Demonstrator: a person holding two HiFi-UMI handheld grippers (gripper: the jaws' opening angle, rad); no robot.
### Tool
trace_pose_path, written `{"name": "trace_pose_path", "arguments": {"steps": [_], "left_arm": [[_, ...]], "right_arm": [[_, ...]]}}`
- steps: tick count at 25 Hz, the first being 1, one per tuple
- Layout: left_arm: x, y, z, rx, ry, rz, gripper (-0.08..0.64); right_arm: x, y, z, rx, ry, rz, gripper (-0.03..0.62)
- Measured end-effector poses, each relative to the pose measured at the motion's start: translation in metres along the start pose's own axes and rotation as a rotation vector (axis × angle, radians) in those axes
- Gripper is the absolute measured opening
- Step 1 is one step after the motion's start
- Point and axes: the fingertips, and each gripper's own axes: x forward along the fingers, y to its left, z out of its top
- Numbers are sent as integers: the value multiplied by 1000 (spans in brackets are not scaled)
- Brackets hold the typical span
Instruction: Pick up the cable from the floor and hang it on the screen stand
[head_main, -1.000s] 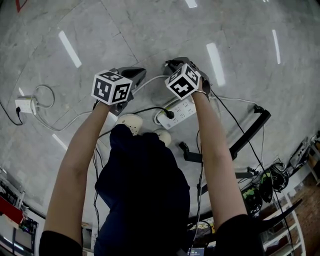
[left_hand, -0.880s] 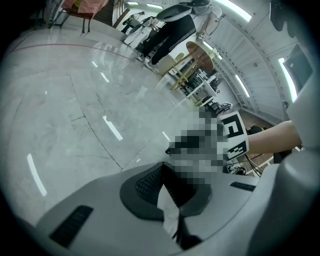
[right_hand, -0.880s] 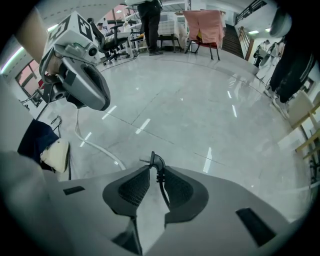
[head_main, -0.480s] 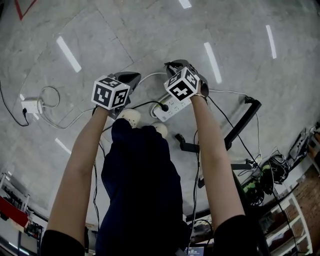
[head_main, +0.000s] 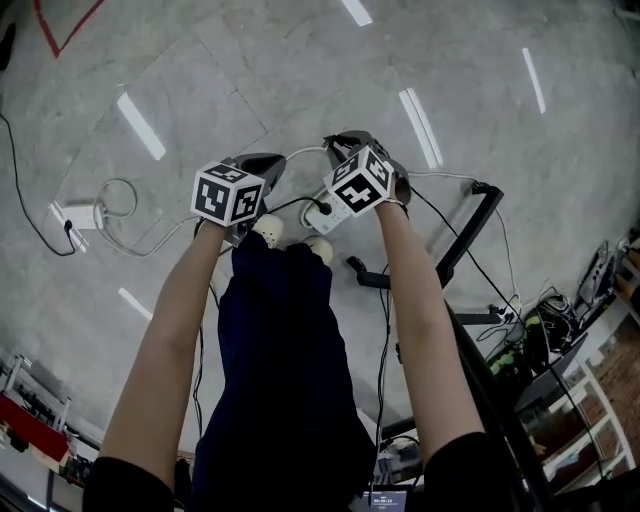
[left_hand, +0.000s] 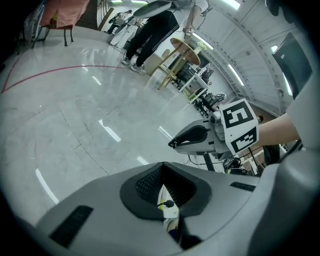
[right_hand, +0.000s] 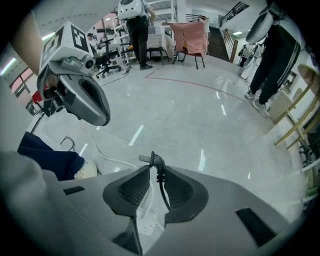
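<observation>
White cable (head_main: 303, 152) higher off the floor (head_main: 200, 60)

Left claw (head_main: 277, 160), right claw (head_main: 337, 140), both clamped

Glossy grey marble floor (head_main: 250, 70) w/ red line (head_main: 46, 30), strip-light reflections; wood table (left_hand: 184, 46) bkgd.

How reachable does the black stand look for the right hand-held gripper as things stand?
Probably yes. The right hand-held gripper, shut on the black cable, is above the floor beside the black stand; only thin loose cables lie between them. A hanging spot on it is not visible.
</observation>
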Motion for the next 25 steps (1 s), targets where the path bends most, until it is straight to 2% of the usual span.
{"name": "trace_pose_path", "arguments": {"steps": [5, 10, 15, 21, 25], "left_arm": [[-17, -23, 9, 26, 25, -11, 6], [-37, -46, 12, -7, 24, -18, 6], [-60, -68, 9, 14, 50, -15, 6], [-91, -87, 24, -18, 7, 16, 6], [-111, -101, 37, -6, -18, 34, 6]], "right_arm": [[-38, 10, 6, 64, -21, -7, 106], [-76, 23, 11, 134, -68, -45, 106], [-115, 35, 25, 174, -125, -58, 106], [-165, 39, 35, 266, -183, -96, 106], [-195, 46, 42, 299, -208, -109, 106]]}}
